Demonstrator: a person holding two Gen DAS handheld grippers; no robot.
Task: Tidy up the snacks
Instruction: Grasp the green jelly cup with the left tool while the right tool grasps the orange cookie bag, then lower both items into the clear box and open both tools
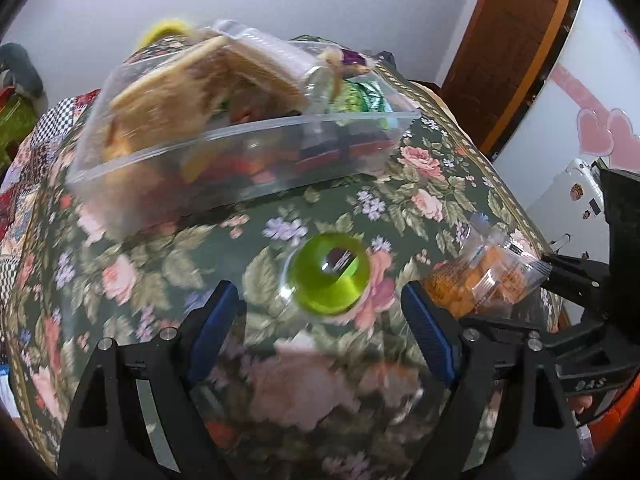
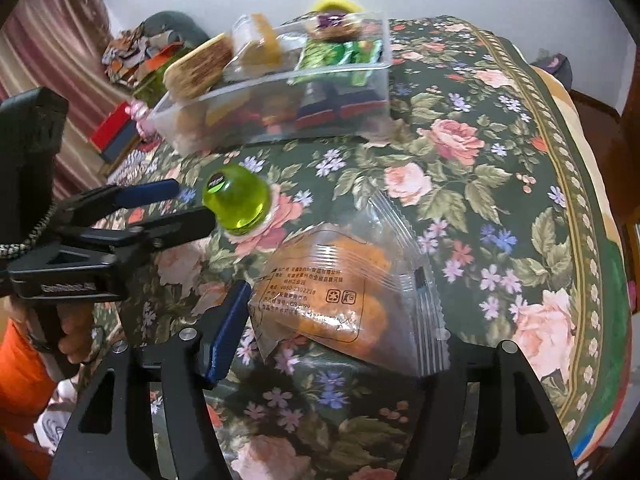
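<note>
A clear plastic bin [image 1: 256, 148] full of snacks stands at the far side of the floral tablecloth; it also shows in the right wrist view [image 2: 280, 92]. A green jelly cup [image 1: 329, 274] lies on the cloth in front of my open left gripper [image 1: 320, 312], and shows in the right wrist view [image 2: 238, 200] just past the left gripper's fingertips [image 2: 188, 208]. A clear packet of orange snacks [image 2: 340, 292] lies between the fingers of my right gripper [image 2: 336, 320], which stand wide around it. The packet also shows in the left wrist view [image 1: 488, 276].
The floral tablecloth [image 2: 480, 160] covers the whole table. Its edge drops off at the right [image 2: 592, 264]. Boxes and clutter [image 2: 120, 128] lie beyond the left side. A white fridge with pink hearts [image 1: 592, 136] and a wooden door [image 1: 512, 48] stand behind.
</note>
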